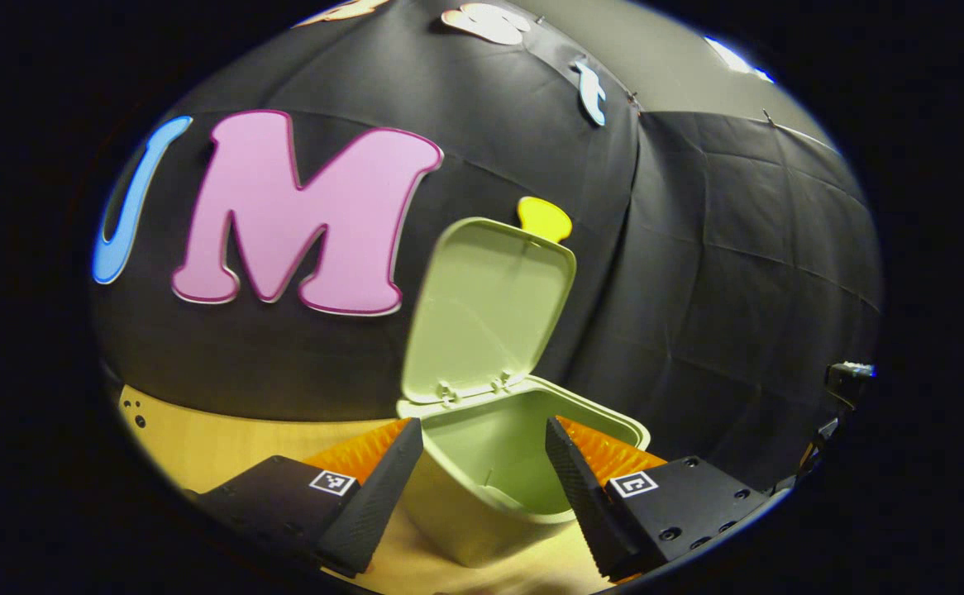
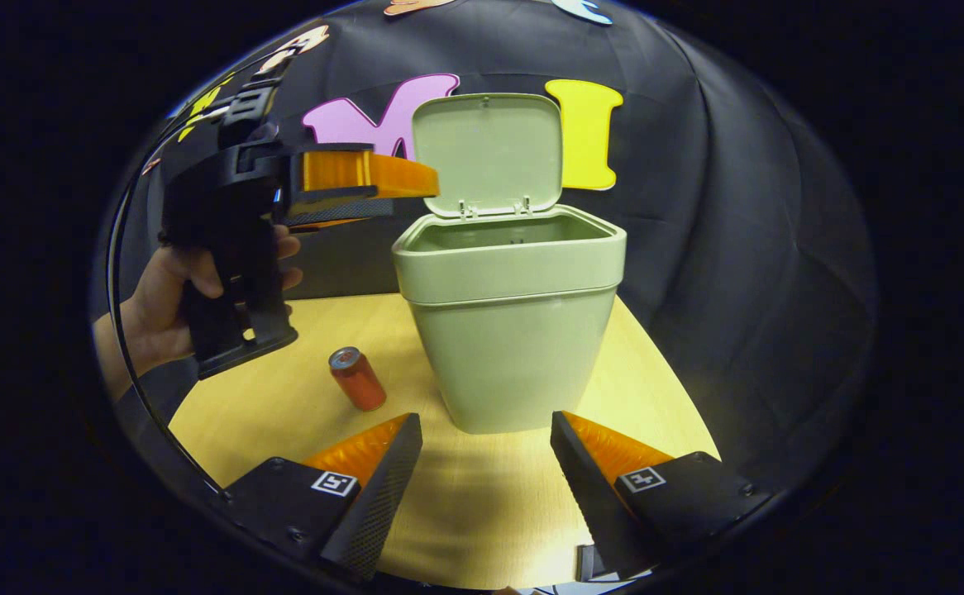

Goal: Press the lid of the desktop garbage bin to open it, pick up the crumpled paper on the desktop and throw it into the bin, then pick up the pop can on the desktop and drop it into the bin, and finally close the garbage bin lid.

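The pale green bin stands on the wooden table with its lid swung upright at the back. A red pop can stands to the bin's left. In the right gripper view, my left gripper hovers at the bin's upper left, level with the lid. In the left gripper view, this gripper is open over the bin, looking down into its mouth past the raised lid, with nothing between the fingers. My right gripper is open in front of the bin, low over the table.
A hand holds the left gripper's handle above the table's left side. The wooden table has bare surface around the can and in front of the bin. Black cloth walls close in behind and to the right.
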{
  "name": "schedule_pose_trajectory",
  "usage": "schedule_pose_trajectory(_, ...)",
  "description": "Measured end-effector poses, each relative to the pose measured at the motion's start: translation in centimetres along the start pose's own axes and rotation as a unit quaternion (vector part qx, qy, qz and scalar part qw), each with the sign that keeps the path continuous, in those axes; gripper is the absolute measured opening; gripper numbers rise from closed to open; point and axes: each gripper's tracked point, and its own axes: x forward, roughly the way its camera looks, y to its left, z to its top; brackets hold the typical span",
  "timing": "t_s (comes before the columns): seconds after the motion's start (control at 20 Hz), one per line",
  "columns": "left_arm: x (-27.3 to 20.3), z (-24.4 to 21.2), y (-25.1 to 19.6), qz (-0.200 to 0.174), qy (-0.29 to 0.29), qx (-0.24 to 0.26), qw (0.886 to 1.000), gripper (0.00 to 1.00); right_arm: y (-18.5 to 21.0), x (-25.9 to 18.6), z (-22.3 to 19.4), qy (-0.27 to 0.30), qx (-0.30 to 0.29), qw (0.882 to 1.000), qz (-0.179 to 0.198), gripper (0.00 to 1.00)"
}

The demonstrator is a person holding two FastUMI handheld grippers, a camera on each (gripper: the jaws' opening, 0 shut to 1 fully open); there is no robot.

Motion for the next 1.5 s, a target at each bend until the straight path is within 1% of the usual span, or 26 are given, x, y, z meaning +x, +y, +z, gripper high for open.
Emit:
schedule_pose_trajectory(0.1,-2.2,-0.2,3.1,0.037,-0.003,0.009,0.999,0.96,1.2,0.3,0.0,0.004,-0.006,1.000,0.012,0.98)
schedule_pose_trajectory(0.25,-5.8,-1.5,8.1,0.096,0.007,0.022,0.995,0.96,3.4,1.1,0.5,0.002,-0.016,0.999,0.034,0.98)
schedule_pose_trajectory(0.45,-11.0,-4.3,13.6,0.168,0.023,-0.008,0.985,0.96,6.6,2.5,0.5,0.006,-0.034,0.997,0.065,0.99)
schedule_pose_trajectory(0.6,-15.2,-6.8,17.8,0.226,0.042,-0.022,0.973,0.96,9.0,3.6,0.7,0.008,-0.048,0.995,0.089,0.98)
schedule_pose_trajectory(0.8,-21.1,-9.8,21.5,0.285,0.064,-0.033,0.956,0.96,11.6,5.8,0.6,0.009,-0.070,0.991,0.113,0.98)
schedule_pose_trajectory(1.0,-26.0,-12.7,22.7,0.327,0.086,-0.055,0.940,0.96,14.1,8.2,-0.3,0.011,-0.088,0.987,0.133,0.98)
schedule_pose_trajectory(1.1,-28.6,-14.6,22.4,0.345,0.098,-0.064,0.931,0.96,15.3,9.6,-0.9,0.014,-0.101,0.985,0.141,0.98)
schedule_pose_trajectory(1.3,-31.1,-16.9,22.1,0.366,0.121,-0.075,0.920,0.96,16.8,12.4,-2.8,0.021,-0.132,0.979,0.152,0.99)
schedule_pose_trajectory(1.5,-31.9,-17.9,21.6,0.375,0.137,-0.082,0.913,0.96,17.9,15.4,-4.0,0.013,-0.157,0.975,0.159,0.99)
